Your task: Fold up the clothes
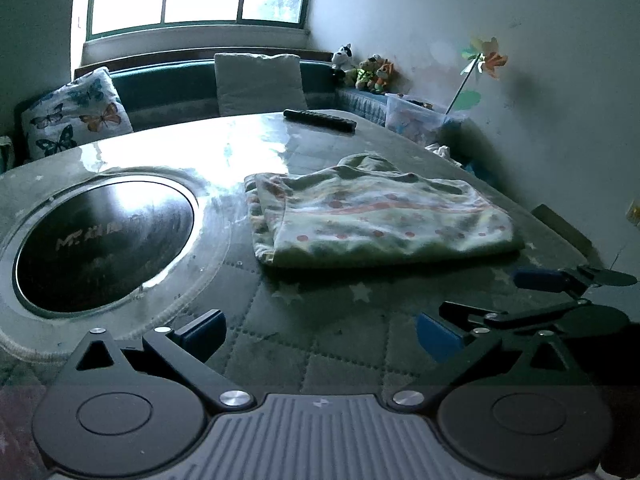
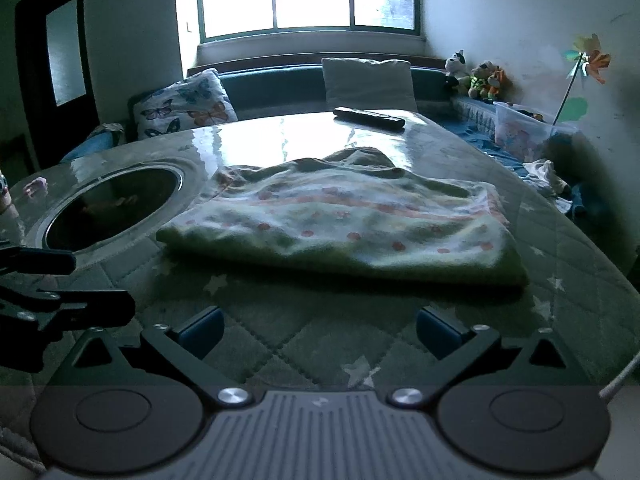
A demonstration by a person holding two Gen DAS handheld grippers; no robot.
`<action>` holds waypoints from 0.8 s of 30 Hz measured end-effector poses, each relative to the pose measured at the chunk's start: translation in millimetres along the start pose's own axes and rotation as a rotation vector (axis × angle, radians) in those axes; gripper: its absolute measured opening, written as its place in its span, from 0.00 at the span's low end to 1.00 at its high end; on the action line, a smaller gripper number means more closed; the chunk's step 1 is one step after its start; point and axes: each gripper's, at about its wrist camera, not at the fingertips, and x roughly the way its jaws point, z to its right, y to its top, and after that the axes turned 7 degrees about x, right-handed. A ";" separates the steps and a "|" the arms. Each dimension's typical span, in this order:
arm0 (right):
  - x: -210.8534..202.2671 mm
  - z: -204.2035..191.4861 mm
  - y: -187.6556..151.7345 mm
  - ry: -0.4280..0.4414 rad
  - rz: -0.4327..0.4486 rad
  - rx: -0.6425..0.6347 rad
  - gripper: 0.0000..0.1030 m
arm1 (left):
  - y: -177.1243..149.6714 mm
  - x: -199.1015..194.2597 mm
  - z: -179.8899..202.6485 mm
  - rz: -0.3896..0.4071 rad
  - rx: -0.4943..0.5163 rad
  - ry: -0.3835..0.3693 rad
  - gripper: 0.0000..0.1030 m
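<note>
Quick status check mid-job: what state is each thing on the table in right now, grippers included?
Garment: folded, lying flat on the table, touched by neither gripper.
Left gripper: open, empty, short of the garment.
Right gripper: open, empty, short of the garment.
Remote control: lying flat at the far edge.
Round glass panel: set in the table, bare.

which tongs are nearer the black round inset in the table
Left. The left tongs sit just beside the inset, at its near edge. The right tongs face the folded cloth, with the inset off to their left.
</note>
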 end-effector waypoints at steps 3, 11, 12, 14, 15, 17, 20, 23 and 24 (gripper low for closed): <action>-1.0 0.4 -1.5 -0.013 -0.001 0.007 1.00 | -0.9 -1.4 1.3 -0.003 0.006 0.005 1.00; -2.4 1.2 -3.9 -0.030 -0.005 0.016 1.00 | -3.2 -0.7 6.1 -0.024 0.016 -0.001 1.00; -2.6 1.3 -4.1 -0.031 -0.004 0.017 1.00 | -3.5 -0.4 6.9 -0.026 0.017 -0.004 1.00; -3.2 1.6 -4.5 -0.034 -0.004 0.018 1.00 | -4.2 0.6 8.7 -0.032 0.020 -0.005 1.00; -3.3 2.0 -4.6 -0.035 -0.004 0.019 1.00 | -4.5 1.1 9.6 -0.035 0.021 -0.005 1.00; -3.6 2.9 -4.6 -0.036 -0.003 0.022 1.00 | -5.2 2.0 11.4 -0.041 0.024 -0.007 1.00; -3.7 4.1 -5.1 -0.037 -0.002 0.025 1.00 | -6.0 2.3 13.8 -0.046 0.026 -0.010 1.00; -3.7 5.0 -5.7 -0.038 -0.003 0.027 1.00 | -6.2 2.7 15.5 -0.048 0.029 -0.012 1.00; -3.5 5.2 -5.8 -0.038 -0.003 0.028 1.00 | -6.4 2.9 15.9 -0.049 0.030 -0.012 1.00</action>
